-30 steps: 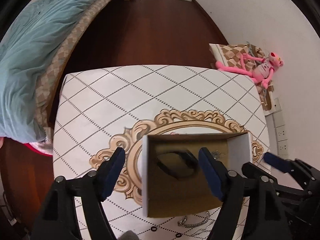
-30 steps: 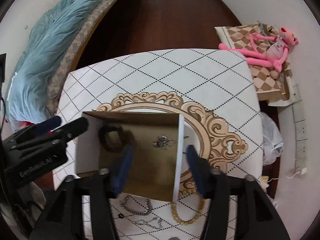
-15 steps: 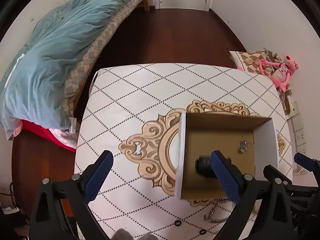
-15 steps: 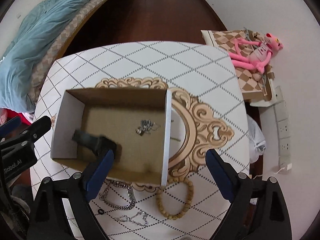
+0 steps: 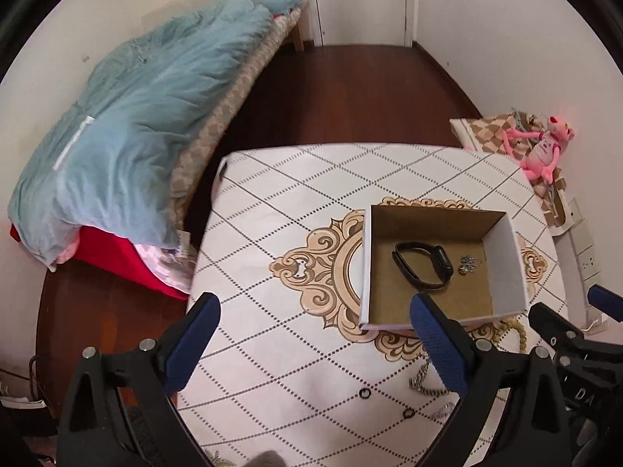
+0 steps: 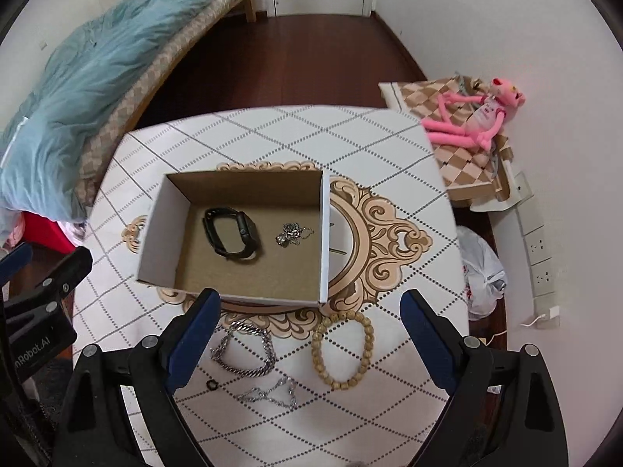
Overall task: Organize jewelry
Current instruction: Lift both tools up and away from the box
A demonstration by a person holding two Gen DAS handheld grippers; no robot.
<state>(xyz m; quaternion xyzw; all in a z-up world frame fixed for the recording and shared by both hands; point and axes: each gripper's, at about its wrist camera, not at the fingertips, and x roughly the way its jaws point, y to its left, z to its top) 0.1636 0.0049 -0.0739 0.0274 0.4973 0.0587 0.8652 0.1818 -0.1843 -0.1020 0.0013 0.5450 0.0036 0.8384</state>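
Observation:
An open cardboard box (image 6: 155,229) (image 5: 502,260) stands on the patterned table (image 6: 350,148). In it lie a black watch (image 6: 230,233) (image 5: 423,264) and a small silver chain (image 6: 293,233) (image 5: 469,264). In front of the box lie a chunky silver chain (image 6: 243,350), a wooden bead bracelet (image 6: 342,348), a thin silver chain (image 6: 270,391) and a small black ring (image 6: 212,384). My left gripper (image 5: 315,334) is open and empty, above the table left of the box. My right gripper (image 6: 309,327) is open and empty, above the loose jewelry.
A bed with a blue duvet (image 5: 128,116) runs along the left. A pink plush toy (image 6: 471,116) lies on a checked cushion at the right. A plastic bag (image 6: 483,268) and wall sockets (image 6: 539,249) are right of the table. Two small black rings (image 5: 365,393) lie near the table's front.
Both grippers have risen and pulled back from the box, and both have opened wider. The black watch, held in the box a second ago, now lies loose on its floor.

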